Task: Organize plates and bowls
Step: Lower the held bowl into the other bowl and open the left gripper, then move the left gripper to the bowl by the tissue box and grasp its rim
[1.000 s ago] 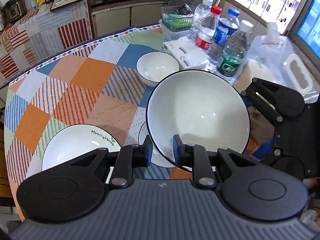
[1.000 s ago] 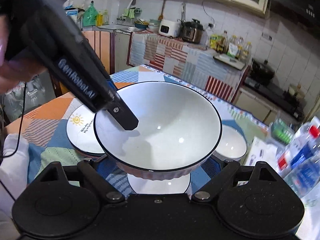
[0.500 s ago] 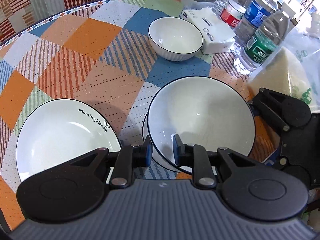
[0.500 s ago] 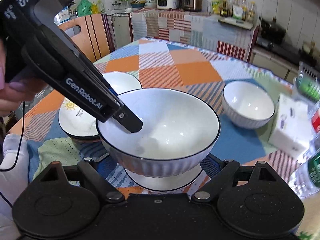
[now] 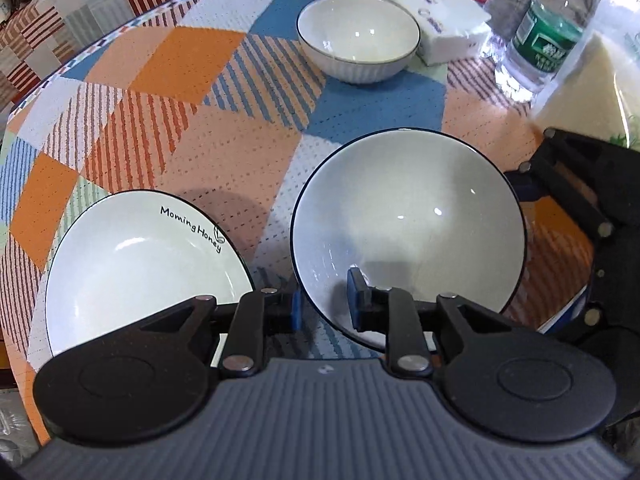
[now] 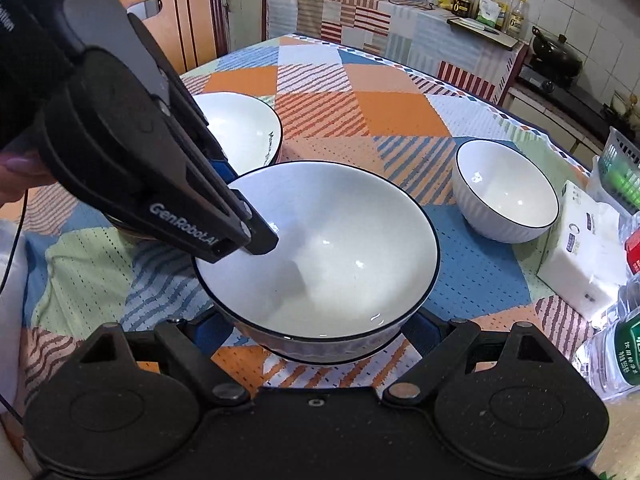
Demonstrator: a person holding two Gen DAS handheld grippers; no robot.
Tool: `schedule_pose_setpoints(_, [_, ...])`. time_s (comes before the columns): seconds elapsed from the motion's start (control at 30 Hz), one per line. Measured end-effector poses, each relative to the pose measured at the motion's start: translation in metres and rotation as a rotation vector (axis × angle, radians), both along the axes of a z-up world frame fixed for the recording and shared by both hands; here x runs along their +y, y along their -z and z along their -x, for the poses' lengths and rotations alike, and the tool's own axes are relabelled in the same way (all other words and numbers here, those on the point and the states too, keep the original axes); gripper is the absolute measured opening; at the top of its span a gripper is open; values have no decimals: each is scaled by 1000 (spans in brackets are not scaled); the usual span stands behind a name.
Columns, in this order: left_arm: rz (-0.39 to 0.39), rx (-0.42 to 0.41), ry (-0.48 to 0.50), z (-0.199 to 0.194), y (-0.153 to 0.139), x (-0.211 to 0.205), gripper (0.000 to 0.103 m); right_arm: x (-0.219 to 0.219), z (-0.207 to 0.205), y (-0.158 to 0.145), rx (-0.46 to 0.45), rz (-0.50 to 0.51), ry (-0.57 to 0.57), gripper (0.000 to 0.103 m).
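Note:
A large white bowl (image 5: 408, 216) with a dark rim sits low over the patchwork tablecloth, on or just above a small white plate whose edge (image 6: 304, 358) peeks out beneath it. My left gripper (image 5: 325, 306) is shut on the bowl's near rim, one finger inside and one outside. It also shows in the right wrist view as the left gripper (image 6: 260, 240), reaching into the large bowl (image 6: 332, 248). My right gripper (image 6: 316, 332) spans the bowl wide, with a blue pad against each flank.
A deep plate lettered "Morning Honey" (image 5: 136, 264) lies left of the bowl. A smaller ribbed bowl (image 5: 358, 36) stands farther back. A tissue pack (image 5: 436, 28) and water bottles (image 5: 548, 36) crowd the far right. A wooden chair (image 6: 180, 20) stands beyond the table.
Both grippers have come down with the large bowl toward the table. The small plate beneath is now almost covered by it. Neither grip has changed.

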State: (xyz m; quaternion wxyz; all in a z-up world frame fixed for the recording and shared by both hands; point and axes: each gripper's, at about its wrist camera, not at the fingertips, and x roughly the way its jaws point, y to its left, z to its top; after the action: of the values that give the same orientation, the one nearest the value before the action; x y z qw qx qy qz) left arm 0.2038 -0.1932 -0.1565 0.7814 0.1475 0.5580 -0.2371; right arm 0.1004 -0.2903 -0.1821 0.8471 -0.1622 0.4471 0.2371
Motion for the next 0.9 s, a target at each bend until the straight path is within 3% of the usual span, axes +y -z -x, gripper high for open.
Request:
schedule_pose_setpoints(0.17, [21,8,-33,-3,5,7,21,2,1,2,-11,61,-8,98])
schedule_pose_setpoints(0.37, [97,30,-69,1,-8,20,21,-8,9,-7,-2,29,-4,98])
schedule_pose_setpoints(0.73, [206,5,-90,24,-69,50,21,-31,33,-58,-100,-86,57,98])
schedule_pose_setpoints(0.9, [217,-50,-93,29,-99,60,21,-40,34,-80,-159,-101,92,98])
